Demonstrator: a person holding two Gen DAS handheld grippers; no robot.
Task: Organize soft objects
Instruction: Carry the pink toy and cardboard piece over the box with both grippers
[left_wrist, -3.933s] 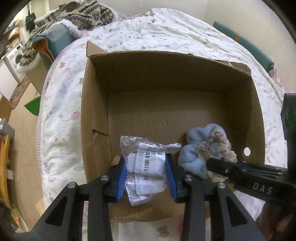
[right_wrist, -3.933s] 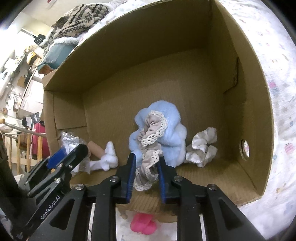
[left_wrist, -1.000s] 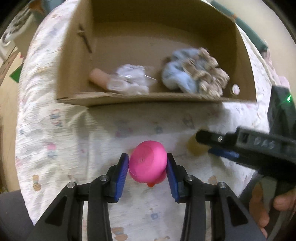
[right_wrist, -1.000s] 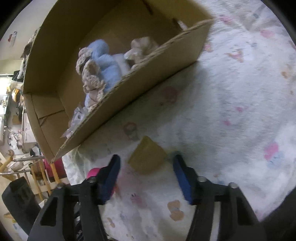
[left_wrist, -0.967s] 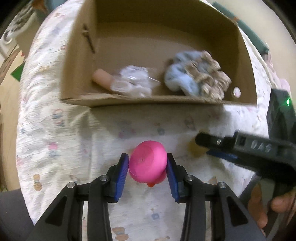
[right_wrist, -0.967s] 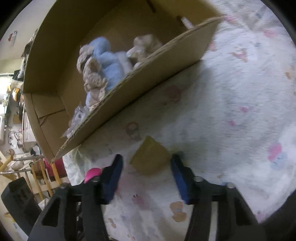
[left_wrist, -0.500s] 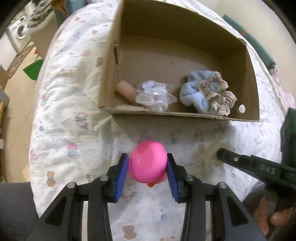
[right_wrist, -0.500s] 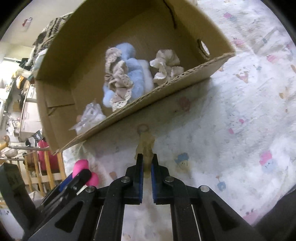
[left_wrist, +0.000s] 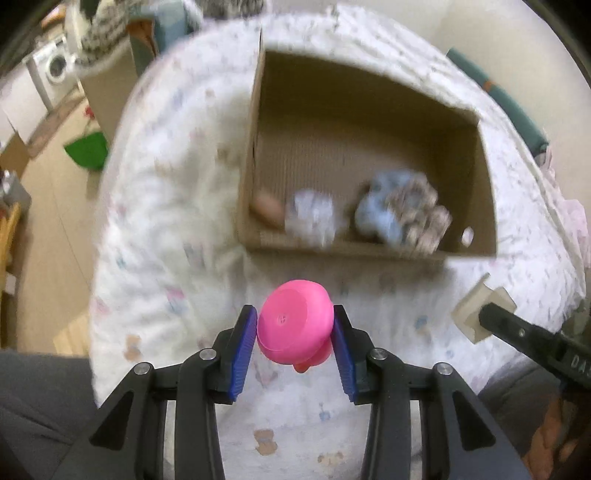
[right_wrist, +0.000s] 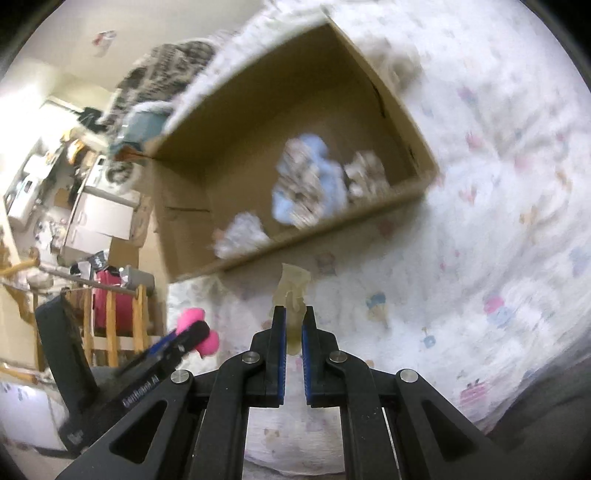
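While both views are smeared by motion, we can make out that the left gripper (left_wrist: 295, 334) is clamped on a pink rubber toy (left_wrist: 295, 326), which sits squarely between its blue pads (left_wrist: 242, 349) and fills the gap from one to the other. We see the toy's flat round base turned toward the camera, and a small orange bit pokes out below it; its long axis we cannot judge from this angle. It is held above the patterned white quilt (left_wrist: 155, 221), short of the near wall of the cardboard box (left_wrist: 369, 254).

In the right wrist view we see the right gripper (right_wrist: 294, 332) pinched nearly closed on a thin yellowish sponge piece (right_wrist: 291, 291). The piece stands edge-on between the pads, its long axis running straight ahead along the fingers toward the box's near wall (right_wrist: 295, 240), with its far end sticking out past the fingertips. In the left wrist view the same piece (left_wrist: 476, 314) shows as a pale square slab at the tip of the right gripper (left_wrist: 491, 321), over the quilt near the box's near right corner.

Inside the box, along the near wall, we find a blue fluffy item with lace trim (left_wrist: 399, 214), a crinkled clear packet (left_wrist: 312, 216) beside it, and a beige roll (left_wrist: 267, 206) in the near left corner.
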